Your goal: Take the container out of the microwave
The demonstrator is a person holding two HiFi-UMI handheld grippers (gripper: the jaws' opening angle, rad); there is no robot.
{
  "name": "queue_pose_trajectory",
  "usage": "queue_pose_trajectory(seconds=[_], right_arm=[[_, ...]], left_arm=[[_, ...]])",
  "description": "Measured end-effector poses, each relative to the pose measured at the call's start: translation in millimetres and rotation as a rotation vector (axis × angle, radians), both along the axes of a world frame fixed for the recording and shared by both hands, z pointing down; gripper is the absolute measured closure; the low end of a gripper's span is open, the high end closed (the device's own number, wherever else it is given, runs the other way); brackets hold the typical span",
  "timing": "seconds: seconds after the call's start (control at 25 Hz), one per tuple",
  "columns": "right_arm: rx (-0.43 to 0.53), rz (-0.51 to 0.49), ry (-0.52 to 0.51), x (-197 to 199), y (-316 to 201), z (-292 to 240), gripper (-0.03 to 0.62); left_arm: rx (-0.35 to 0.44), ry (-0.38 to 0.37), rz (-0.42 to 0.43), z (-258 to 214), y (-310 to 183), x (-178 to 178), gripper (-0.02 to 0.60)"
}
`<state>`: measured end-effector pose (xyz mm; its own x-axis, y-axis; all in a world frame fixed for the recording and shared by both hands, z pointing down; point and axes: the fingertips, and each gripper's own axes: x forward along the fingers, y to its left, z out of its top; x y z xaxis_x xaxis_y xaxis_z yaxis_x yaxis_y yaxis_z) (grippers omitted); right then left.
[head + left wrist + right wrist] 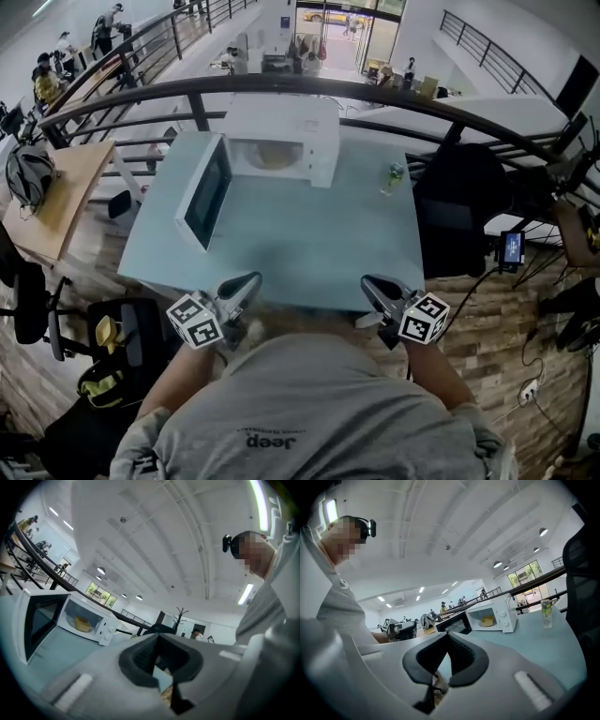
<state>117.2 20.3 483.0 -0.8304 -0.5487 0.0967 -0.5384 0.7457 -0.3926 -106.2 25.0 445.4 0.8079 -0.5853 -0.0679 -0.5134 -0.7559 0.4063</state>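
Two grippers, left [246, 281] and right [373, 283], hover at the near edge of the table [309, 248], each with its jaws closed together and holding nothing. Across the table, the yellowish container [272, 156] sits inside the microwave [281, 117], whose door [208, 192] stands open; a good grasp likely means parting the jaws before entering, level and clear of the door
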Motion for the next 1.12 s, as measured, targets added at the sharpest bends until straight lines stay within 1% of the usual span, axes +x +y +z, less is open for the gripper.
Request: queue_pose_trajectory(seconds=[0.12,0.28,0.4,0.52,0.64,0.76,0.96,1.12], right_arm=[[-0.008,0.042,0.004,-40.2,-48.8,-3.3,0.589],[-0.011,0.095,0.025,-90.5,-107.3,-13.0,0.589],[-0.007,0.122,0.040,-123.9,-141.8,-22.4,0.589],[-0.012,0.136,0.061,-148.5,-169.1,-25.0,0.589],[-0.025,0.147,0.086,-167.7,-191.8,-25.3,0.589],[-0.029,0.140,0.109,-183.4,-209.9,-24.3,0.589],[-0.040,0.104,0.139,-196.5,-237.1,-21.6,0.589],[-0.031,0.044,0.141,-197.6,-252.2,-15.9,0.589]], left_arm=[[0.002,0.001,0.043,-3.9,-59.9,-38.8,0.555],[0.009,-0.014,0.110,-12.5,-125.5,-84.5,0.555],[0.013,-0.014,0.146,-18.3,-164.7,-113.2,0.555],[0.019,-0.014,0.172,-17.7,-190.6,-133.1,0.555],[0.019,-0.012,0.191,-18.2,-203.2,-146.6,0.555],[0.022,-0.026,0.200,-13.7,-212.2,-155.0,0.555],[0.001,-0.018,0.173,-7.0,-226.8,-157.8,0.555],[-0.013,-0.030,0.125,1.1,-231.9,-151.6,0.555]])
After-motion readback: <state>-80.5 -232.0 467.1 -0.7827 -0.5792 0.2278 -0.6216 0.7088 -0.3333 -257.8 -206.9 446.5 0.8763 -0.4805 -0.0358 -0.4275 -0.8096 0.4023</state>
